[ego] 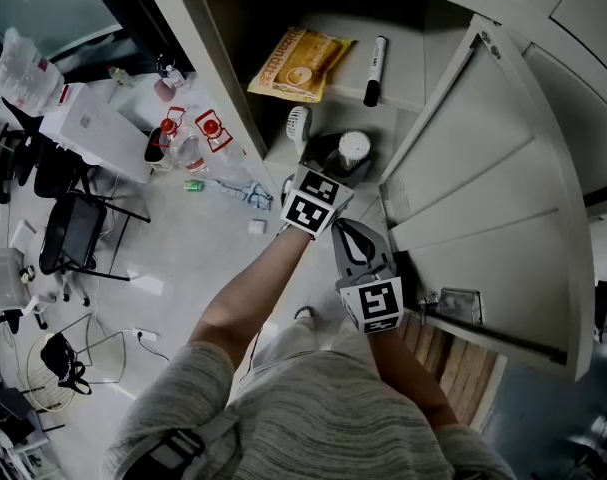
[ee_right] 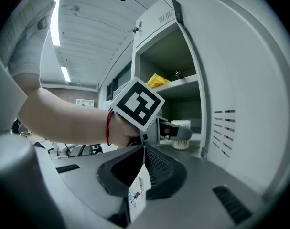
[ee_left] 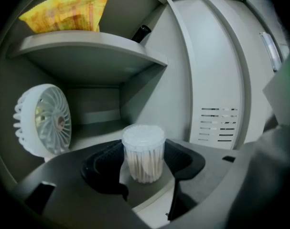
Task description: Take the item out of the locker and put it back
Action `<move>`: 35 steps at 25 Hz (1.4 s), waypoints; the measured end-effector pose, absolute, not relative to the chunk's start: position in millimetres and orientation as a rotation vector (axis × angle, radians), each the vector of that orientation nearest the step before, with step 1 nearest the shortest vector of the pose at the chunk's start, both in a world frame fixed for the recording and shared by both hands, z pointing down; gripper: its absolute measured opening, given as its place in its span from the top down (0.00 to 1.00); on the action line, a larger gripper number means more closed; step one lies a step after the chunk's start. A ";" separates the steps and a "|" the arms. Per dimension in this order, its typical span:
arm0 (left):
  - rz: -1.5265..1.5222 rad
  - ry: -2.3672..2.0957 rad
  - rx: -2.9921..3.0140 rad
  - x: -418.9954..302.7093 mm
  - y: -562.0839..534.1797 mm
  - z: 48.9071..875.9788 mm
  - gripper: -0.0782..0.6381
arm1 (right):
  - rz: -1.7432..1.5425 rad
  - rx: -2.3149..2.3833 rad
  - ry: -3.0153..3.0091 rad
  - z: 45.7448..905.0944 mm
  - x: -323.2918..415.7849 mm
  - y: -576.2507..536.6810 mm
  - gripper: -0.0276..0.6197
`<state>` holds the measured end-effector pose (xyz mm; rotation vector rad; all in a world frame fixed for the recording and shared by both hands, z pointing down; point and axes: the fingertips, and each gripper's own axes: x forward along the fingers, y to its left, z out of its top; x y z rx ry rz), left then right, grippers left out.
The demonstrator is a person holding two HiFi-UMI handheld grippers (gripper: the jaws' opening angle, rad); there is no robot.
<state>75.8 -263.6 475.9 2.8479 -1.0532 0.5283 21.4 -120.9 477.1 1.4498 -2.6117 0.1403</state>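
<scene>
While your left gripper point(ego: 345, 160) is pinching the cotton swab jar point(ee_left: 144, 156) by its sides, right at the lower shelf point(ee_left: 97, 140) inside the locker point(ego: 453, 118), your right gripper point(ee_right: 144, 159) is idling outside with jaws pressed together on nothing. You are, it seems, setting the jar back: be holding it upright, steering clear of the fan point(ee_left: 42, 120) at its left, and spreading the jaws only once its base is sitting flat.

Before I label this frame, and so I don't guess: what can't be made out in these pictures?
Fan base: left gripper view, behind a jaw of the left gripper.
Cotton swab jar underside: all views; resting on the lower shelf or lifted, unclear.
Snack packet and marker print: head view, too small.
</scene>
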 end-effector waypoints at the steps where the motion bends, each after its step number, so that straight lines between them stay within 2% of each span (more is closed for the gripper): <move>1: 0.532 -1.057 2.848 75.2 -263.6 477.8 0.52 | 0.141 1.450 -2.612 476.7 21.3 -120.8 0.92; 35: 0.379 -1.008 2.898 61.1 -226.1 454.4 0.50 | 0.152 1.463 -2.593 481.4 22.9 -122.6 0.92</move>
